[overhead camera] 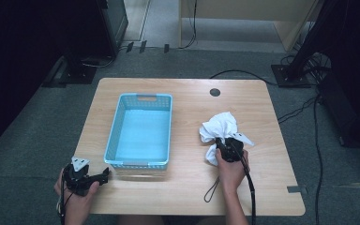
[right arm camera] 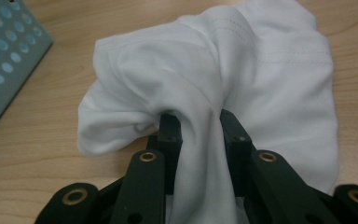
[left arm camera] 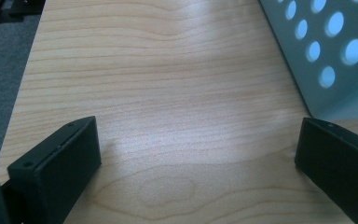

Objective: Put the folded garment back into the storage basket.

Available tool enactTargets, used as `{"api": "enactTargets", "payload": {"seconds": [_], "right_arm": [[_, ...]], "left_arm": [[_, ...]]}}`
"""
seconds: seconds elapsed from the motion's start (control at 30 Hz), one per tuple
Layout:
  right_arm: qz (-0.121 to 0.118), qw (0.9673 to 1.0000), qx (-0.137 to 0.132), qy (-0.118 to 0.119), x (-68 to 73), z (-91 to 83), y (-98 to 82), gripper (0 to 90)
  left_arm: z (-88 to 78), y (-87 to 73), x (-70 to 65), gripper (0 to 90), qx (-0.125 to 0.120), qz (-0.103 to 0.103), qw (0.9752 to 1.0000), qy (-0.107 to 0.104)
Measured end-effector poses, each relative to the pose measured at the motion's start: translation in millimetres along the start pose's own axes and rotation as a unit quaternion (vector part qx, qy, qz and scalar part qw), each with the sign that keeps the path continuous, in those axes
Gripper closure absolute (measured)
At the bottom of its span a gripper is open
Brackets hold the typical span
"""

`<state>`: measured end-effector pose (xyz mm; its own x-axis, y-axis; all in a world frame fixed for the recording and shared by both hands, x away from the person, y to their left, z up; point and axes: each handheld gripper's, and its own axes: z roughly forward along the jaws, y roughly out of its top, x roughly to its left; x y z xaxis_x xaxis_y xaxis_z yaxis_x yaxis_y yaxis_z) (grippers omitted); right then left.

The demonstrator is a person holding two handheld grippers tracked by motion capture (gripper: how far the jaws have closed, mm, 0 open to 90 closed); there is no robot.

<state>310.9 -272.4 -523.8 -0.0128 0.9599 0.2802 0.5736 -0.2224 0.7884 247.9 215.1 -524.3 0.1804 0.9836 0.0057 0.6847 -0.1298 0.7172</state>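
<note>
- A light wooden tabletop carries a blue perforated basket, which serves as the landmark here; the basket stands left of the tabletop's middle with its long sides running away from the person.
- A crumpled white cloth lies on the tabletop to the right of the basket, apart from it.
- The right gripper sits at the near edge of the cloth, right of the basket; in the right gripper view its jaws are pinched onto a fold of the white cloth, with fabric bunched between them and spilling over both sides.
- The person's right hand holds that gripper, and a black cable trails back from it.
- The left gripper is at the basket's near left corner, just beside it; in the left gripper view its jaws stand wide apart over bare wood, holding nothing, with the basket's wall just past the right jaw.
</note>
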Motion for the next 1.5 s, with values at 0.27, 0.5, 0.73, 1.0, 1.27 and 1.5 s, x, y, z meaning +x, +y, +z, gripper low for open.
{"api": "enactTargets", "payload": {"seconds": [0.27, 0.5, 0.73, 1.0, 1.27, 1.5], "right_arm": [[-0.004, 0.9994, -0.031, 0.016, 19.8, -8.0, 8.2, 75.4], [-0.008, 0.9987, -0.037, 0.034, 39.5, -17.0, 22.5, 75.3], [-0.023, 0.9975, -0.048, 0.047, 59.7, -24.8, 38.0, 75.3], [-0.028, 0.9954, -0.064, 0.066, 81.5, -27.0, 50.9, 75.2], [-0.038, 0.9926, -0.081, 0.082, 103.9, -28.0, 60.3, 75.1], [-0.046, 0.9903, -0.089, 0.097, 125.1, -28.9, 68.3, 75.0]], "left_arm": [[0.0, 0.0, 0.0, 0.1, 0.0, 0.0, 1.0, 0.0], [0.0, 0.0, -0.1, 0.0, 0.0, 0.0, 1.0, 0.0], [0.0, 0.0, 0.0, 0.1, 0.0, 0.0, 1.0, 0.0], [0.0, 0.0, 0.0, 0.1, 0.0, 0.0, 1.0, 0.0], [0.2, 0.0, -0.2, 0.1, -0.001, -0.001, 1.0, 0.0], [0.2, 0.0, -0.2, 0.1, -0.002, -0.001, 1.0, 0.0]]}}
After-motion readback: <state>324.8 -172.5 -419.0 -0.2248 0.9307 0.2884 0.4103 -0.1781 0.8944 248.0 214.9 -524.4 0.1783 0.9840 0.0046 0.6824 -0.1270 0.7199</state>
